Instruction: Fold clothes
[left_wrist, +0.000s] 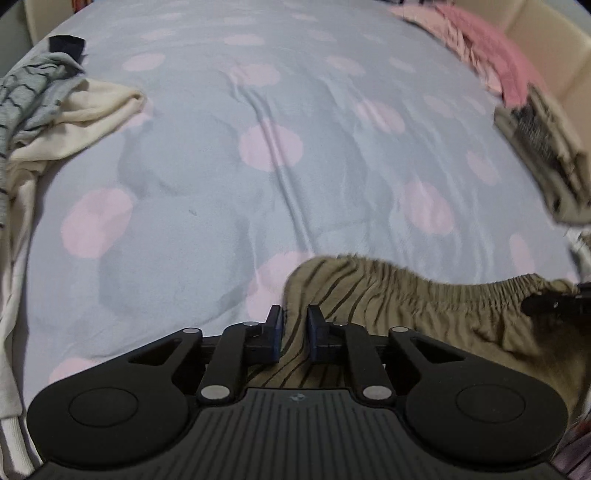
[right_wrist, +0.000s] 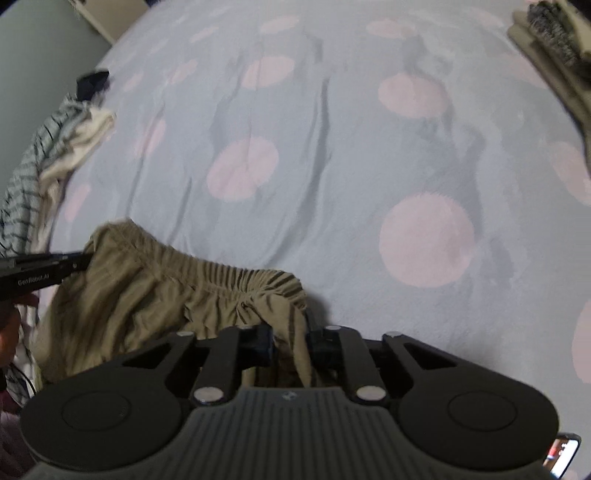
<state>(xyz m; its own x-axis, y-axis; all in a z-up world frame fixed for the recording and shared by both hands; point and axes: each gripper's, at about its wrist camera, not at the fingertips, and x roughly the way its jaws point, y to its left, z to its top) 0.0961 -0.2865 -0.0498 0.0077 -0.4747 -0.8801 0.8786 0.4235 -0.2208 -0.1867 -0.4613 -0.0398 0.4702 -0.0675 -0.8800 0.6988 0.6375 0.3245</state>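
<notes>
While both tongs pinch it, striped olive shorts (right_wrist: 155, 295) span between.

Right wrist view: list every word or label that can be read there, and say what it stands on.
"GenRobot.AI": white print on the side of the left hand-held gripper at the frame's left edge.
Phone at the lower right: its screen is lit, but too small and blurred to read.
No other text can be read.

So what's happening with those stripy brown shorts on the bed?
A person is folding laundry with two hand-held grippers. The left gripper and the right gripper each pinch the elastic waistband of the olive striped shorts, holding it stretched over the polka-dot bedsheet. Nothing is folded on these yet. A heap of unfolded clothes waits on one side, and a folded stack sits on the other.
</notes>
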